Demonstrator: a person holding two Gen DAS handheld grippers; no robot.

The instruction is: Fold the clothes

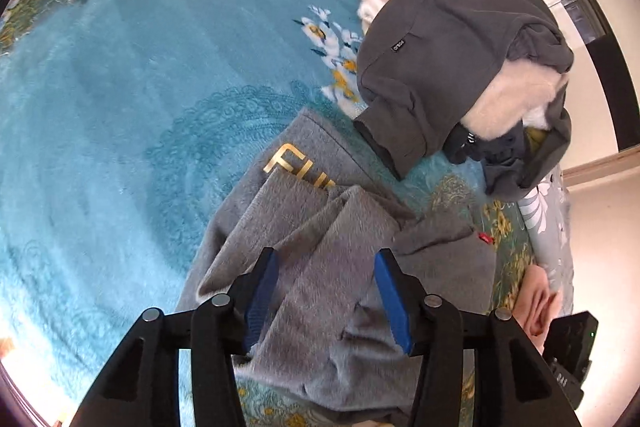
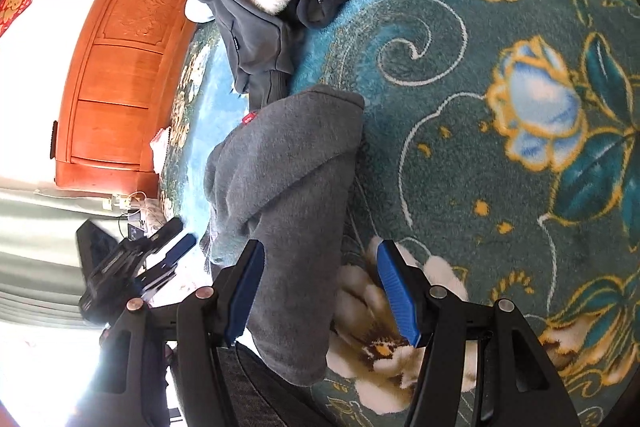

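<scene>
**Grey sweater part-gathered on bed, both grippers spread over it**

The grey sweater (image 1: 320,239) lies on the teal floral blanket (image 1: 120,107), near its edge. Its body is bunched into several ridges, with one layer doubled across gold lettering (image 1: 298,167) so that only part of the lettering shows. A small red tag (image 1: 485,237) sits at one edge. From the right wrist view a long grey portion, probably a sleeve, runs toward the camera.

The left gripper (image 1: 326,301) hovers over the bunched cloth with its jaws spread and nothing pinched. The right gripper (image 2: 320,295) is likewise spread, straddling the sleeve-like portion without closing on it.

Judgement: the garment is neither flat nor squared. Whether it is being laid out or partway through folding cannot be settled. Any grasp should take a single layer at a hem or cuff edge, with both grippers pulling evenly so the ridges flatten and do not get trapped in a fold.

Count: one grey sweater; one heap of other clothes (image 1: 472,67), just beyond it, showing a dark grey garment and a white fluffy one; two grippers; one wooden headboard (image 2: 116,75).
</scene>
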